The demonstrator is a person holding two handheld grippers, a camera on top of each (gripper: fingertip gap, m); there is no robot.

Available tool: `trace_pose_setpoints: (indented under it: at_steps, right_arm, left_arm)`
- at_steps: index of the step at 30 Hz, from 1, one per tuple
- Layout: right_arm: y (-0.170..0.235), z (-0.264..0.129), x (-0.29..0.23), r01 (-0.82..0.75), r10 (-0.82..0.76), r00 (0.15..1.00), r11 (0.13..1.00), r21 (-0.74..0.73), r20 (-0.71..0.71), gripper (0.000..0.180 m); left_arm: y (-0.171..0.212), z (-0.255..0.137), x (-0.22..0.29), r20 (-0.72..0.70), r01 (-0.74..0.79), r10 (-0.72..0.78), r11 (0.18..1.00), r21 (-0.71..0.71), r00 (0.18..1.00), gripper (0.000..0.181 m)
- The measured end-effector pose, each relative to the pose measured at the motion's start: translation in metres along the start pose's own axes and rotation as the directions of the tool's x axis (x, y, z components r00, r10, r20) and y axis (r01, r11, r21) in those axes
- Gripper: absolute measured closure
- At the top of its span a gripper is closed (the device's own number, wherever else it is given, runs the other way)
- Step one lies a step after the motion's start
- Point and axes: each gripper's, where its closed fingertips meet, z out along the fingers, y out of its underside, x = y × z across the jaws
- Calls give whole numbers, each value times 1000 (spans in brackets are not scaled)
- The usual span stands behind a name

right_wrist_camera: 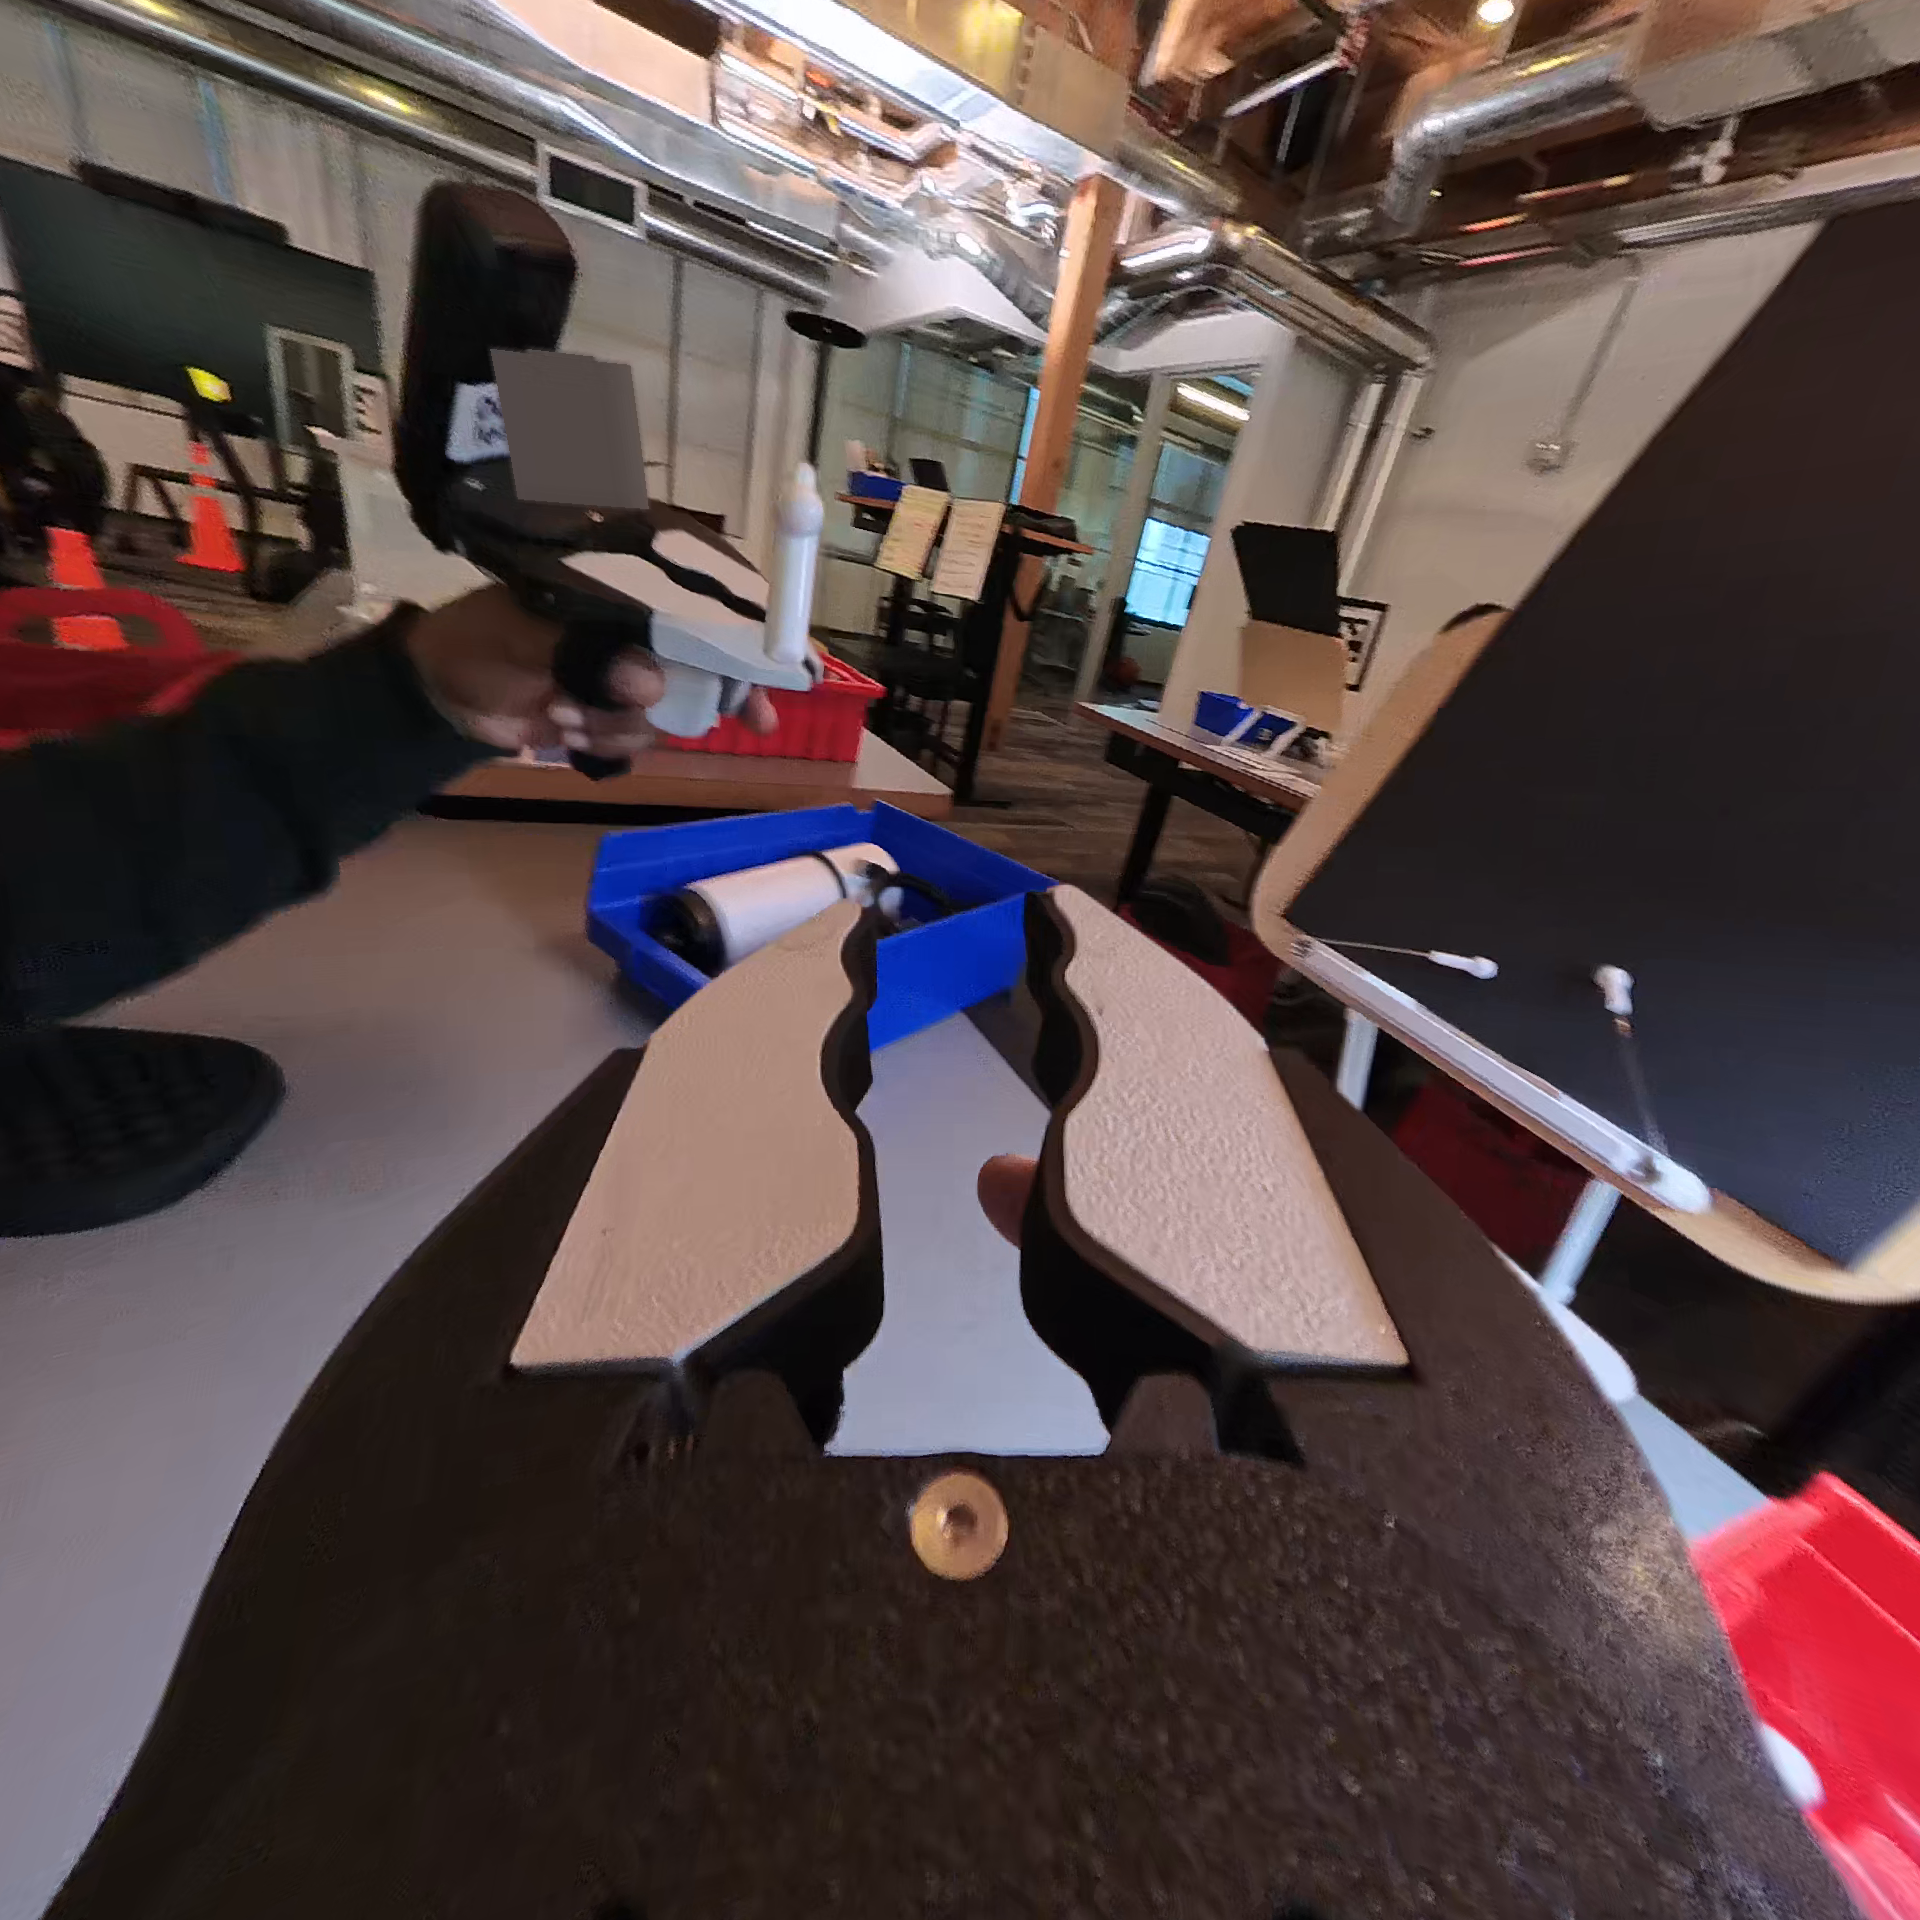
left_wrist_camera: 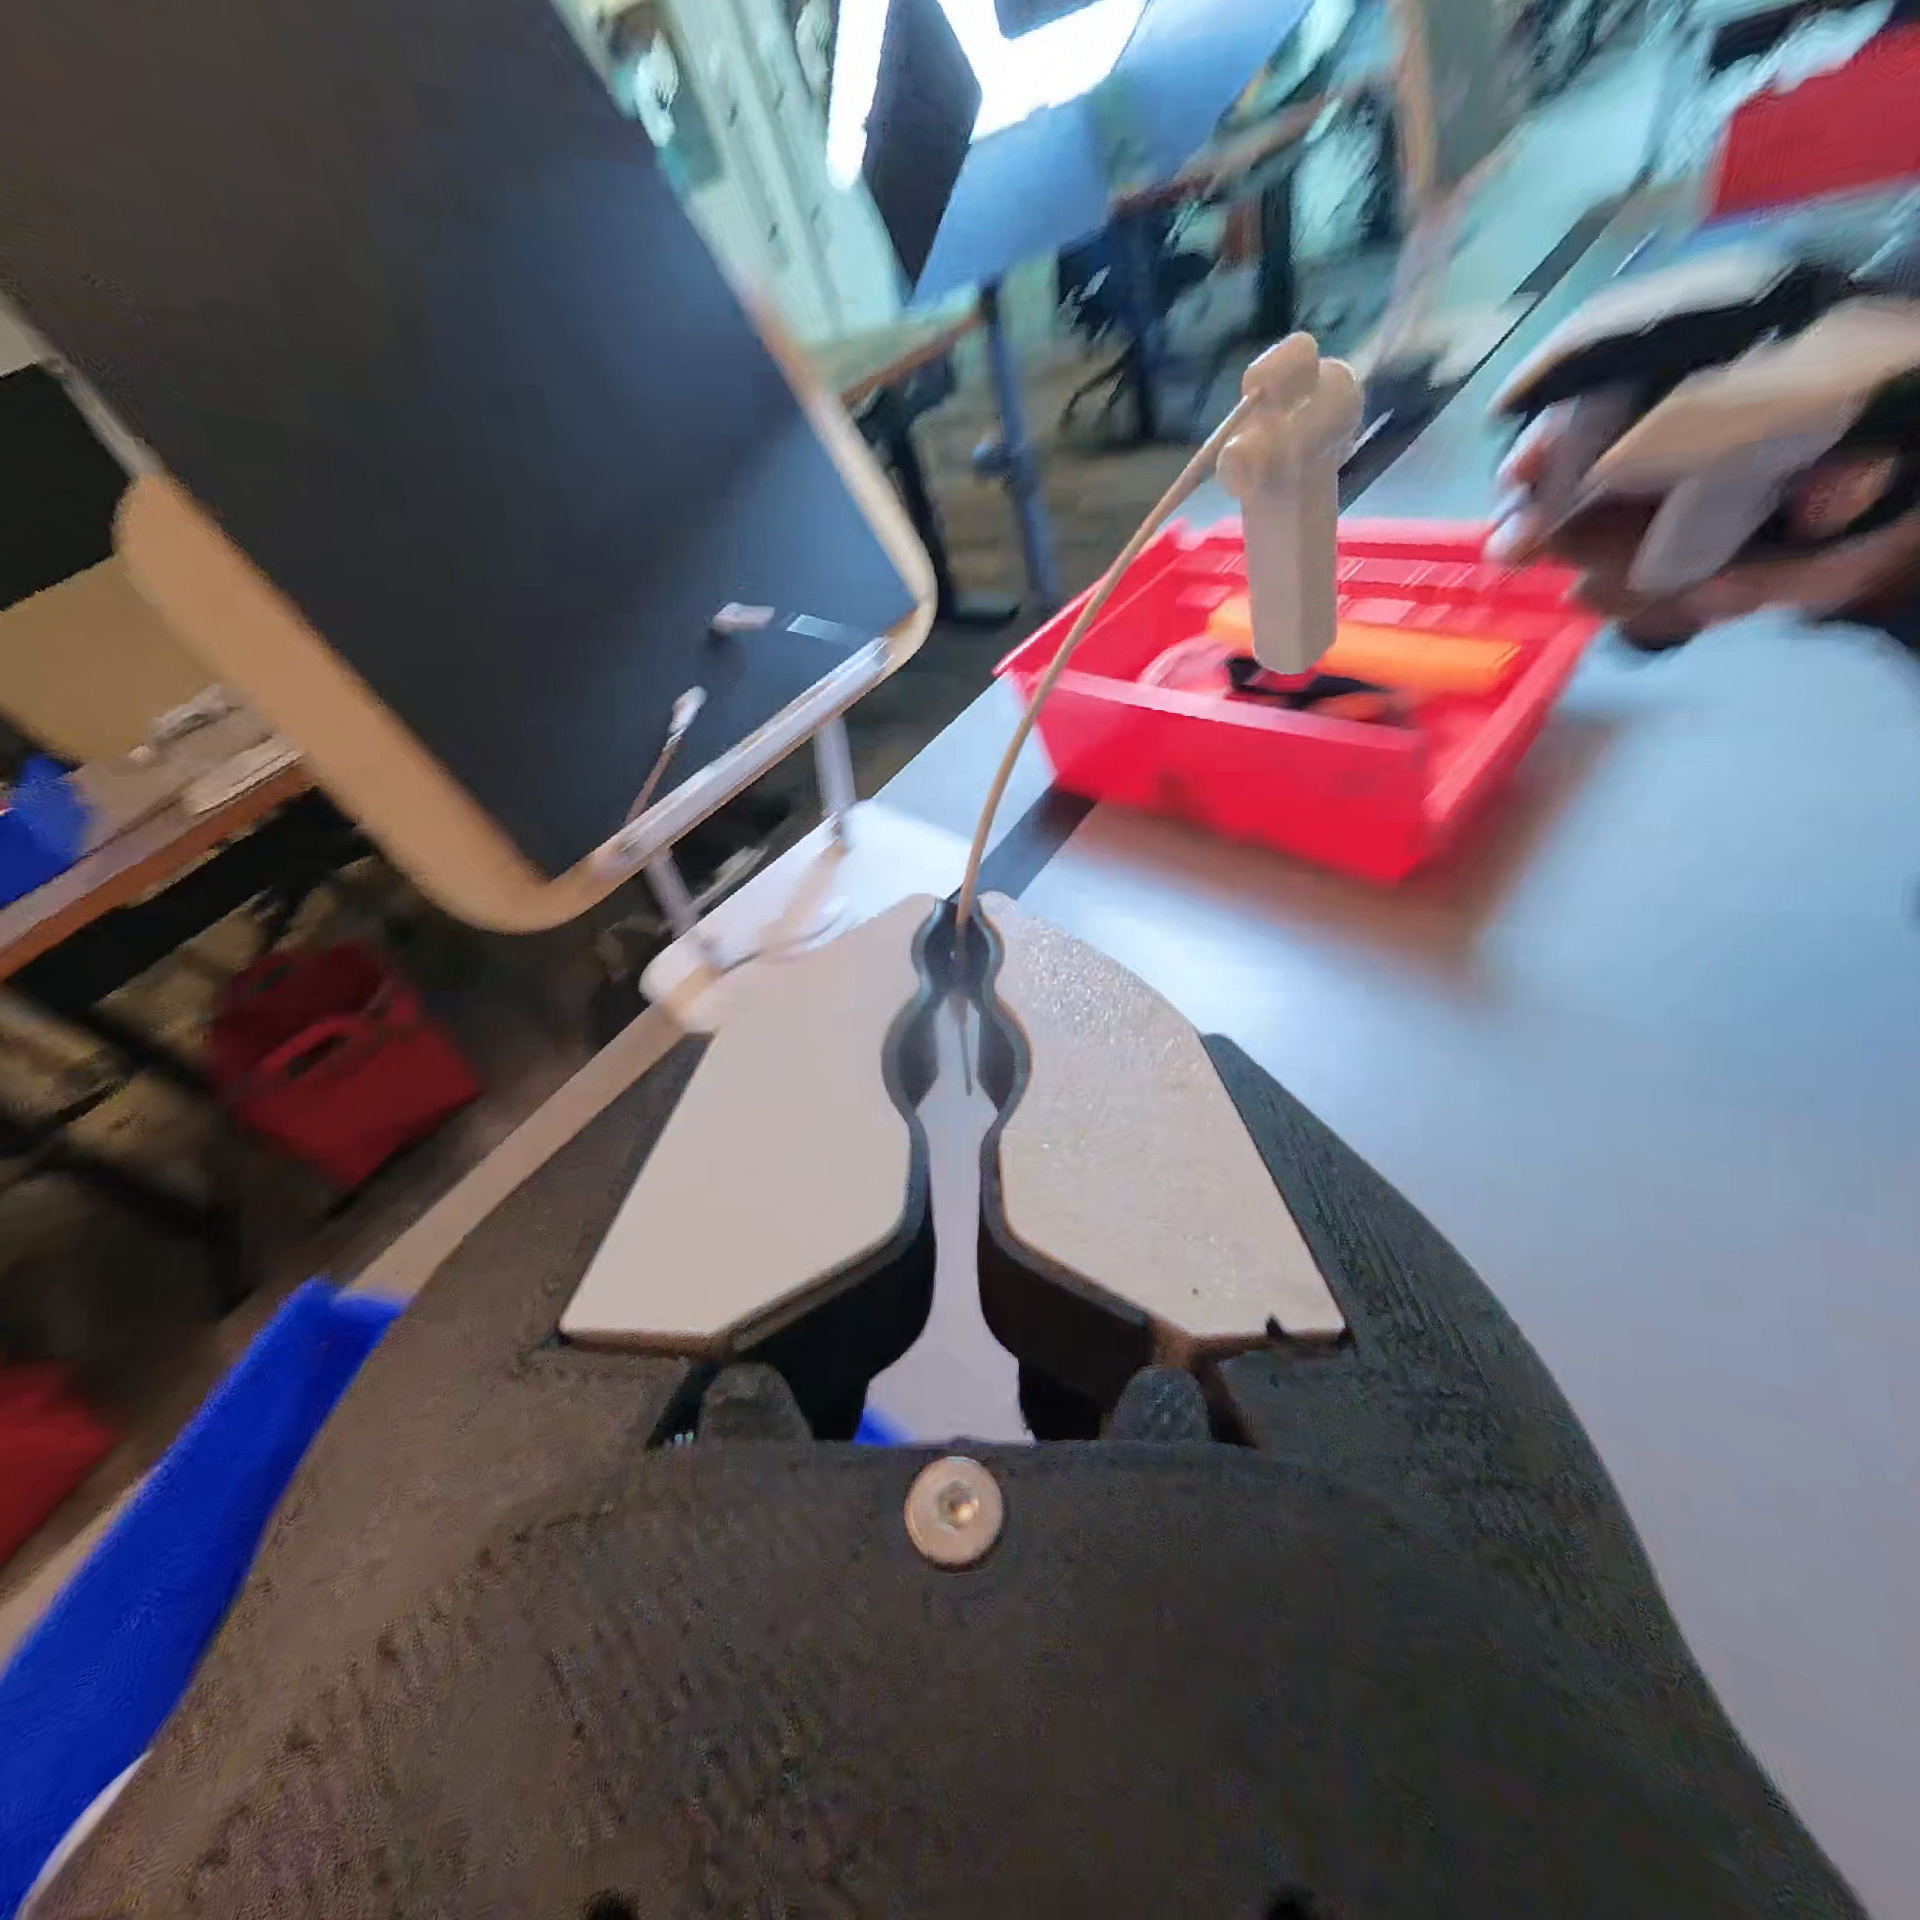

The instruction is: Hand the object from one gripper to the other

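Closest to the lens in the left wrist view, the left gripper is clenched on a thin wire, pinched right at the fingertips. From there the wire arcs up and forward to a pale plastic tag, the object to be passed, hanging in the air ahead of the tips and above a red bin on the grey table. Off to the front right, blurred, comes the right gripper.

By my reading, the handover is at the approach stage: the object is held by one side only. Next, the receiving fingers need to close on the tag body or wire before the left lets go.

Only the right wrist view shows the right gripper's jaws parted and empty, with a blue bin just beyond them, and the left gripper held up well to the front left with the tag standing upright at its tips.
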Motion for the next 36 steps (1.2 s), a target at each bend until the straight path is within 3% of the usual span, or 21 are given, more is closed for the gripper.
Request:
trace_pose_setpoints:
  at_steps: [7,12,16,20,21,25,27,29,32,36]
  right_arm:
    - [-18,28,-45,-141,126,984,983,116,125,139]
    - [-14,38,-56,-297,273,942,949,109,196,130]
    - [2,46,-46,-340,326,936,935,101,134,130]
    - [5,40,-29,-341,334,940,926,159,69,167]
    - [7,39,-25,-328,324,945,934,142,50,167]
    - [11,31,-15,-191,192,981,981,43,-12,168]
    - [16,26,-13,-90,88,996,993,-72,-32,168]
    - [13,17,0,76,-95,986,988,-132,-139,168]
    - [9,11,10,313,-369,897,920,-237,-244,167]
    - [3,15,8,564,-649,685,760,-323,-330,168]
  left_arm:
    - [-19,27,54,-141,143,-121,977,156,983,179]
    - [1,46,60,-136,162,-145,979,124,980,179]
    - [12,58,67,-152,180,-164,978,102,975,179]
    - [22,69,75,-183,200,-183,977,78,966,179]
    - [24,71,78,-191,200,-184,977,70,964,179]
    - [28,72,86,-250,208,-188,977,54,950,178]
    - [23,67,84,-254,206,-181,975,78,950,156]
    - [16,60,82,-248,197,-167,975,100,954,145]
    - [5,54,87,-276,246,-209,964,106,938,148]
    - [-18,52,106,-382,427,-346,891,151,857,151]
